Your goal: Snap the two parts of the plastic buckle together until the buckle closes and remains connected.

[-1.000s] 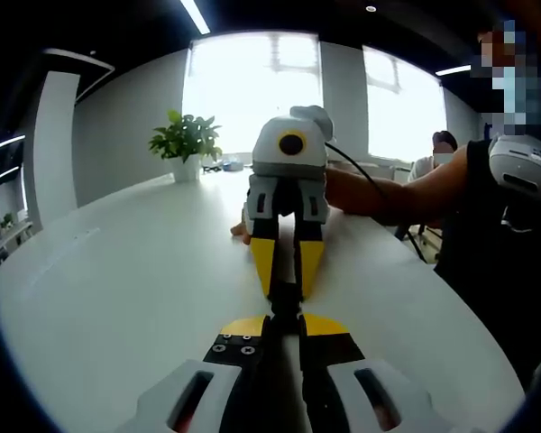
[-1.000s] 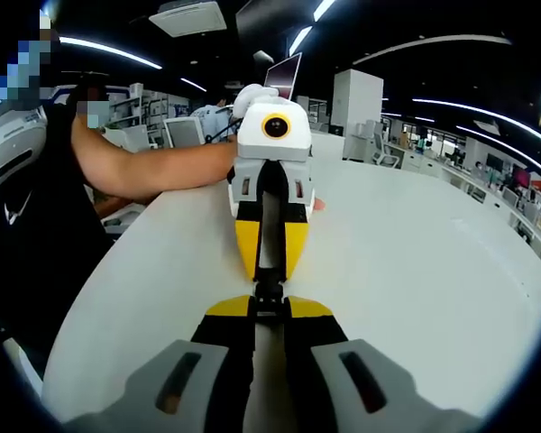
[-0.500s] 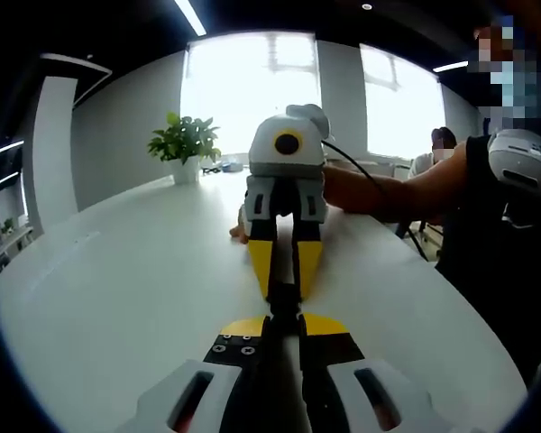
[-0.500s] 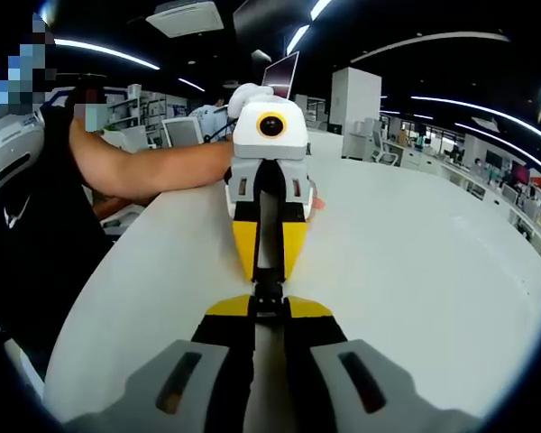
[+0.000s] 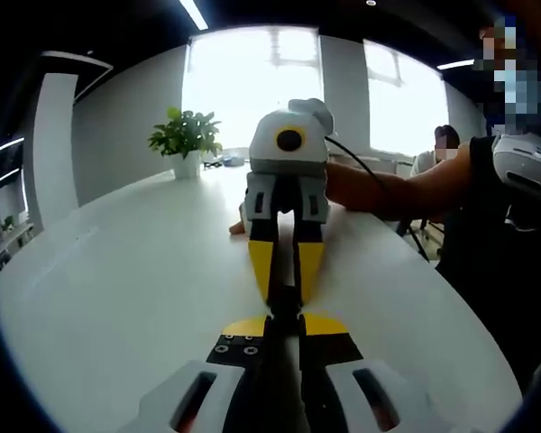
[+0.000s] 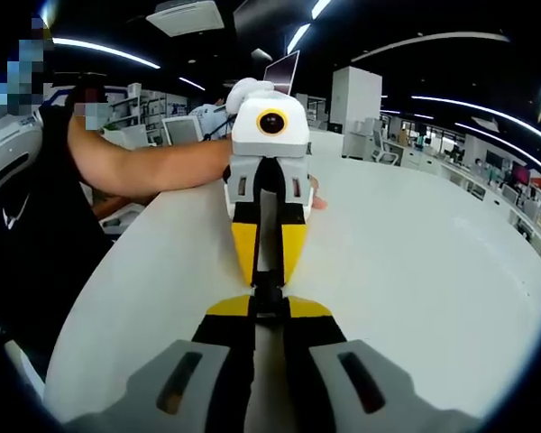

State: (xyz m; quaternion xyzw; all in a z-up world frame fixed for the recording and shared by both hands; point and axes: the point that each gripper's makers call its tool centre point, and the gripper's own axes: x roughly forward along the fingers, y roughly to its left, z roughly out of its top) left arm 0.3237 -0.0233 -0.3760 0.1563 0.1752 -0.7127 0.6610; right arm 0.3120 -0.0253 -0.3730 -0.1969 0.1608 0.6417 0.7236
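A small black plastic buckle (image 5: 285, 305) is held just above the white table, between two grippers that meet tip to tip. My left gripper (image 5: 284, 321) rises from the bottom of the left gripper view, its yellow-tipped jaws shut on the near end of the buckle. Facing it, my right gripper (image 5: 285, 289) is shut on the far end. In the right gripper view the buckle (image 6: 269, 290) again sits between my right gripper (image 6: 269, 305) and the left gripper (image 6: 269, 278). The jaws hide the joint, so I cannot tell whether the two halves are latched.
The long white table (image 5: 117, 271) stretches away on both sides of the grippers. A potted plant (image 5: 187, 140) stands at its far end. The person's forearm (image 6: 153, 167) lies along the table edge, and a monitor (image 6: 284, 77) stands behind. Someone else (image 5: 444, 144) sits by the windows.
The facing gripper has shifted only slightly in each view. Both grippers stay shut on the buckle, tip to tip.
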